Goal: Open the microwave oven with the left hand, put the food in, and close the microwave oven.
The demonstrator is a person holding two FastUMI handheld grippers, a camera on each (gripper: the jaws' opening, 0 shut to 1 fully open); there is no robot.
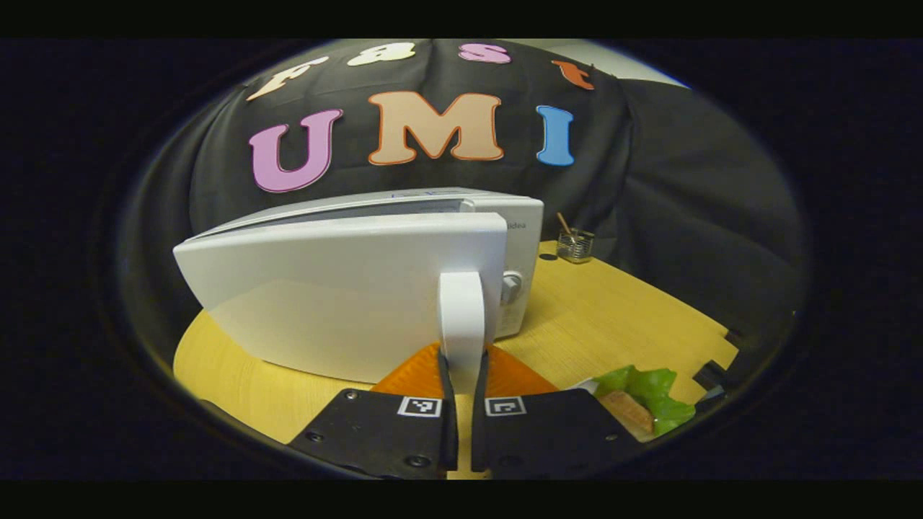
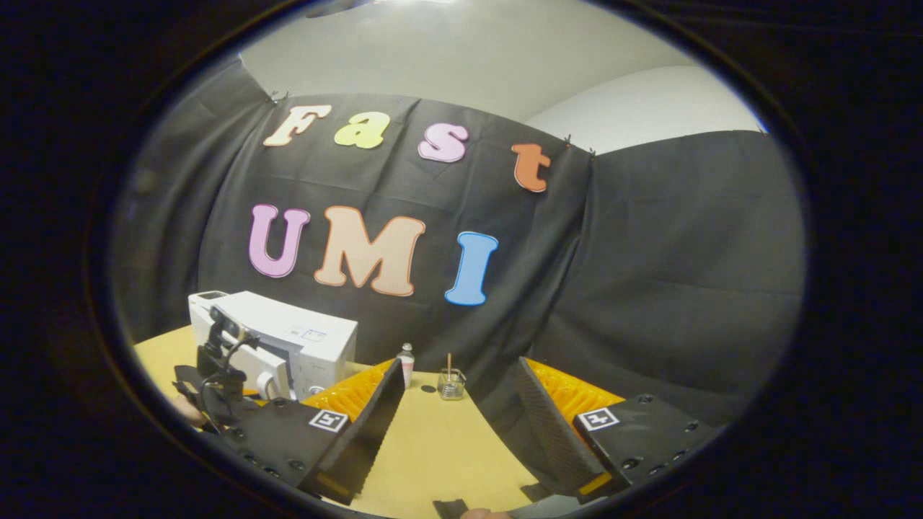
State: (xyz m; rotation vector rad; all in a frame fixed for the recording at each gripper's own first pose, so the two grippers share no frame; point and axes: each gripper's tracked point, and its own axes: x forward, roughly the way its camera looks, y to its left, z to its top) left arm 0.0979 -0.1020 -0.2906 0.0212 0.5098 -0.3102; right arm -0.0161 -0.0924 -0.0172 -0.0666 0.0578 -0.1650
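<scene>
Door-opening step: microwave oven (image 1: 497, 238) at the table's (image 1: 620, 310) far left, its door handle (image 1: 462, 317) clamped between left gripper (image 1: 462, 404) fingers, to be swung outward along the hinge arc; food (image 1: 642, 404) near right; right gripper (image 2: 461, 425) jaws wide, empty.

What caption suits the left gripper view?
Left gripper shut on the microwave door handle, door swung partly open, food waiting on the table.
</scene>
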